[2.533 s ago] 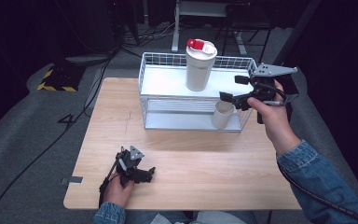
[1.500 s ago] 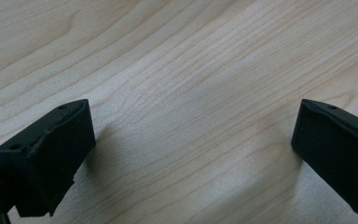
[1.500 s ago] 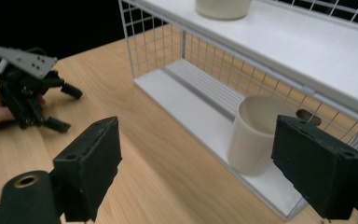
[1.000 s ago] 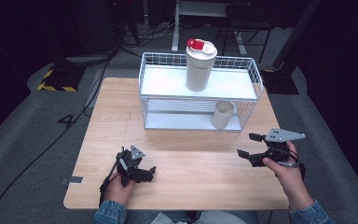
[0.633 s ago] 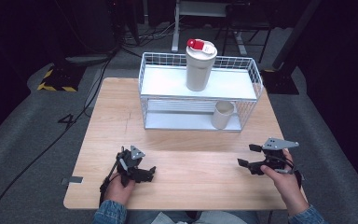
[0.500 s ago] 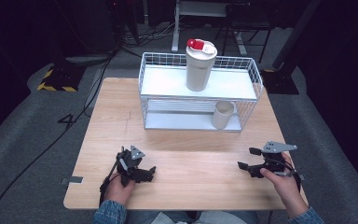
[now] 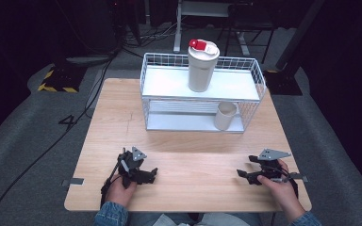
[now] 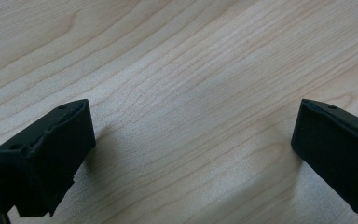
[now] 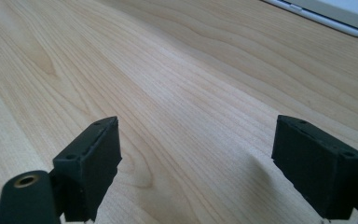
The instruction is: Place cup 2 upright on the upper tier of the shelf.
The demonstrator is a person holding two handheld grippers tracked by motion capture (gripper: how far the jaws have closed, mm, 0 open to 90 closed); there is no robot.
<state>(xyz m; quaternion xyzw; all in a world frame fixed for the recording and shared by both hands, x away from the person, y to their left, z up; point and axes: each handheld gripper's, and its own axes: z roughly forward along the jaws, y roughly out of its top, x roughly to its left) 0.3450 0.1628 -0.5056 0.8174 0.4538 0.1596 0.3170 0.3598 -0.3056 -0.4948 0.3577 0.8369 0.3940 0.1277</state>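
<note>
Now | your left gripper (image 7: 143,175) and right gripper (image 7: 250,175) rest parted, empty, on the pale wooden table (image 7: 188,162) | cream mug (image 7: 225,116) well ahead in the white wire rack (image 7: 169,106), likely parked.

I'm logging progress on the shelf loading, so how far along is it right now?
Looks done: the tumbler stands on the top tier of the wire rack, and the mug sits on the lower tier. In hand: nothing; the left gripper and right gripper both lie near the front edge of the table, jaws open and empty. Left: no loose items in sight on the table to load.
</note>
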